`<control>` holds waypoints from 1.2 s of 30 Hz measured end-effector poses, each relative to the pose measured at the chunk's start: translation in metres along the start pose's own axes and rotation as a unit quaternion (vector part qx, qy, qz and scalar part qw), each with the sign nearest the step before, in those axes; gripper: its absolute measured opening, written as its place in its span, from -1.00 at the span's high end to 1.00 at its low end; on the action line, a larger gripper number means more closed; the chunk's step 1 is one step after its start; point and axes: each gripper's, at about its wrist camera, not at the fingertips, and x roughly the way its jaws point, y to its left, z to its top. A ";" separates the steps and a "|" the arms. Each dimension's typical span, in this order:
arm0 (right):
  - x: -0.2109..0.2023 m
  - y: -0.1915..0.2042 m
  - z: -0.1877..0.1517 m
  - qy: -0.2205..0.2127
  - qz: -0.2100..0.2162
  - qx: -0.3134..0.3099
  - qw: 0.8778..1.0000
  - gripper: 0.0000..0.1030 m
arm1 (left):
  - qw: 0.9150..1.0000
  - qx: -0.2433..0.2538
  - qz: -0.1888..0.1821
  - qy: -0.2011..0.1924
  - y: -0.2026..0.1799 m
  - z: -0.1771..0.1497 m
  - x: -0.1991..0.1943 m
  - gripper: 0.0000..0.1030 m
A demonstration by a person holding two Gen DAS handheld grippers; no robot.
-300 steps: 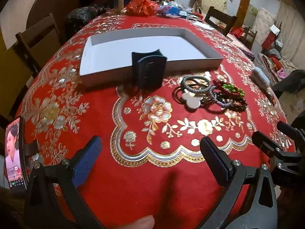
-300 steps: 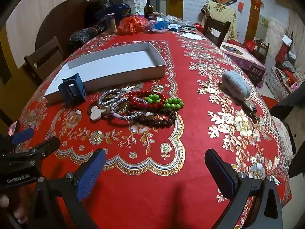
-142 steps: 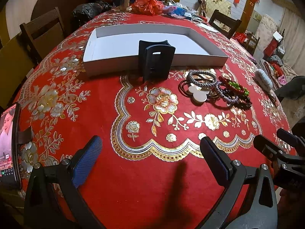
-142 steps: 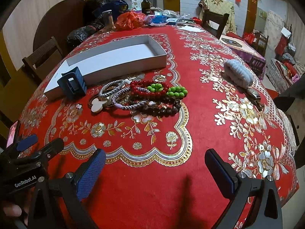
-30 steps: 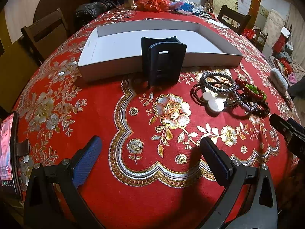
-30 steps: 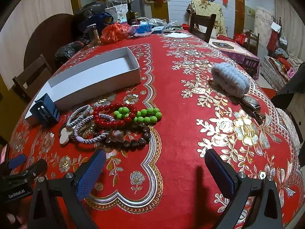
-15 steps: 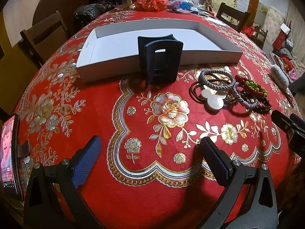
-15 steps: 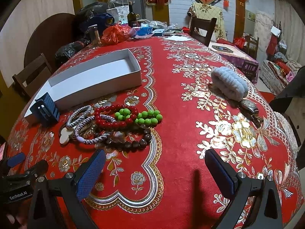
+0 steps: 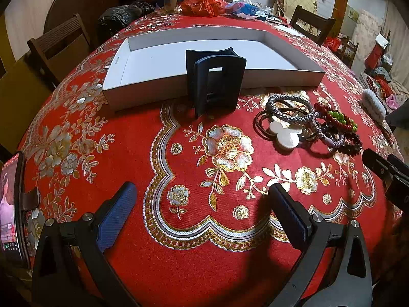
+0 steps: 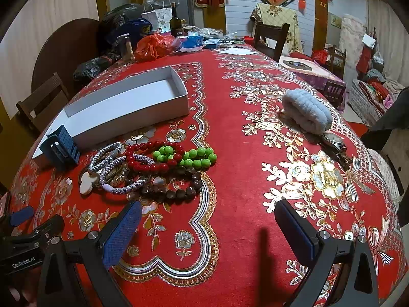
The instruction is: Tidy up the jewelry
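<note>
A pile of jewelry lies on the red tablecloth: red beads [image 10: 145, 156], green beads [image 10: 194, 159], dark brown beads [image 10: 179, 192], braided grey bands [image 10: 112, 163] and a white mouse-shaped piece [image 10: 87, 181]. The pile also shows in the left wrist view [image 9: 311, 125]. A shallow white box [image 9: 204, 53] [image 10: 122, 105] stands behind it, empty. A dark blue clip [image 9: 214, 81] [image 10: 61, 148] stands against the box's front wall. My left gripper [image 9: 202, 212] is open and empty, well short of the clip. My right gripper [image 10: 209, 227] is open and empty, just short of the beads.
A grey fuzzy roll [image 10: 306, 112] and a wristwatch [image 10: 334, 145] lie to the right. A phone [image 9: 11, 204] stands at the table's left edge. Bags, a bottle [image 10: 175, 20] and clutter fill the far end. Wooden chairs [image 9: 58, 41] surround the table.
Both grippers have moved forward over the table toward the jewelry and box. Both stay open and empty. Nothing on the table has moved.
</note>
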 end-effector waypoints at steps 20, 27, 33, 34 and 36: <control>-0.002 0.017 0.000 -0.011 -0.020 -0.044 0.999 -1.00 | 0.999 -0.023 -0.023 -0.014 0.016 0.037 0.005 -0.99; -0.002 0.016 0.000 -0.013 -0.015 -0.044 0.999 -1.00 | 0.999 -0.014 0.000 -0.030 0.000 0.068 0.020 -0.99; -0.003 0.013 0.000 -0.015 -0.007 -0.038 0.999 -1.00 | 0.999 -0.028 0.020 -0.030 -0.001 0.079 0.035 -0.99; -0.003 0.013 0.000 -0.015 -0.007 -0.038 0.999 -1.00 | 0.999 -0.034 0.018 -0.030 0.000 0.080 0.037 -0.98; -0.003 0.012 0.000 -0.015 -0.005 -0.036 0.999 -1.00 | 0.999 -0.038 0.013 -0.034 0.000 0.083 0.039 -0.86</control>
